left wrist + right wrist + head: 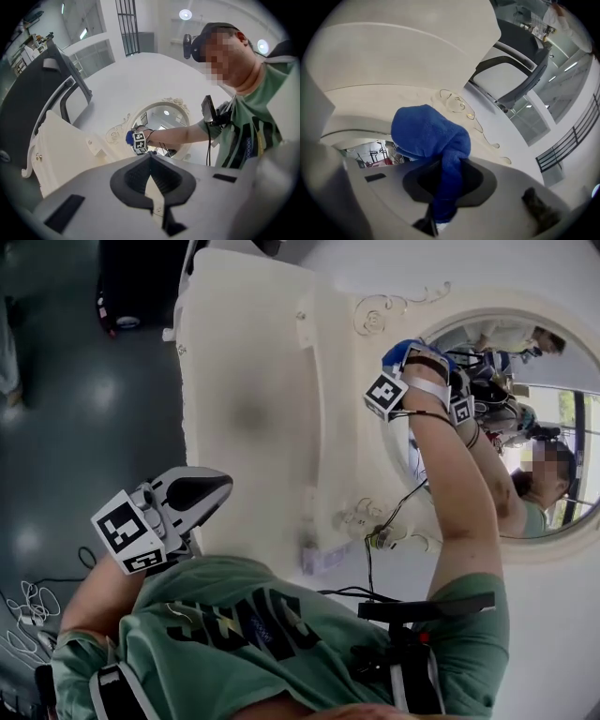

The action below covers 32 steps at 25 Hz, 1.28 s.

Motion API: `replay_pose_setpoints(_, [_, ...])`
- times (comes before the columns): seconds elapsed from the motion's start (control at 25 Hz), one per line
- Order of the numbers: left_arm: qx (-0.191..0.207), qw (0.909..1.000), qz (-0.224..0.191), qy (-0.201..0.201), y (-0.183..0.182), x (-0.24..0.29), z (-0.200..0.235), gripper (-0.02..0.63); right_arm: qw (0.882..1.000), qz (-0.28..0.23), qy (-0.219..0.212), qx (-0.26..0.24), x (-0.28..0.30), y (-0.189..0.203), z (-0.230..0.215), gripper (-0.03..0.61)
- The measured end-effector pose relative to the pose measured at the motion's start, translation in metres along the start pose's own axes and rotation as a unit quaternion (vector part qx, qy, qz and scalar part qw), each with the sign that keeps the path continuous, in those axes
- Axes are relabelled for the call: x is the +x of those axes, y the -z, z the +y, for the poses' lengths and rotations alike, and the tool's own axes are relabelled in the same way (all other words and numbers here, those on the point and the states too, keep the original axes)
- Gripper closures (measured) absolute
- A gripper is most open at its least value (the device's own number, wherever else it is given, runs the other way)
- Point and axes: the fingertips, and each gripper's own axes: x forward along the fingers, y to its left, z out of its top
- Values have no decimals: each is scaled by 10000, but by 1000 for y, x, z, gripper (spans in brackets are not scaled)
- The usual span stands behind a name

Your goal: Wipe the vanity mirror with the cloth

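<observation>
One blue cloth (427, 135) in right claw (443, 180)

Two grippers are counted: one left gripper (150, 159) and one right gripper (427, 371). One cloth (429, 136), one mirror (572, 381), one vanity table (253, 381) and one chair (520, 75) are seen.

Vanity top (244, 381) bare, open passage; carved frame (398, 307) rims mirror glass (562, 418); person's forearm (459, 484) crosses it.
</observation>
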Motion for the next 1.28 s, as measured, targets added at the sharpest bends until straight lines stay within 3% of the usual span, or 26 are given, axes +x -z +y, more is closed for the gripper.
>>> replay_pose_setpoints(0.32, [39,9998,-39,178,-1,7,-17,614,9983,-577,3,92,-9,-3,4,508])
replay_pose_setpoints(0.52, [182,9998,-39,115,-8,-2,-37,614,9959,-657,88,622,-41,49,-30,506])
replay_pose_setpoints(0.76, [442,9982,-251,319,-28,0,-62,614,9880,129,908,1246,-77,207,-141,506])
replay_pose_setpoints(0.96, [618,9963,-407,427,-41,-4,-76,614,9792,1155,1279,1074,-101,329,-188,505])
replay_pose_setpoints(1.28, [685,9950,-521,511,-51,-12,-78,614,9680,2142,1140,644,-103,394,-199,505])
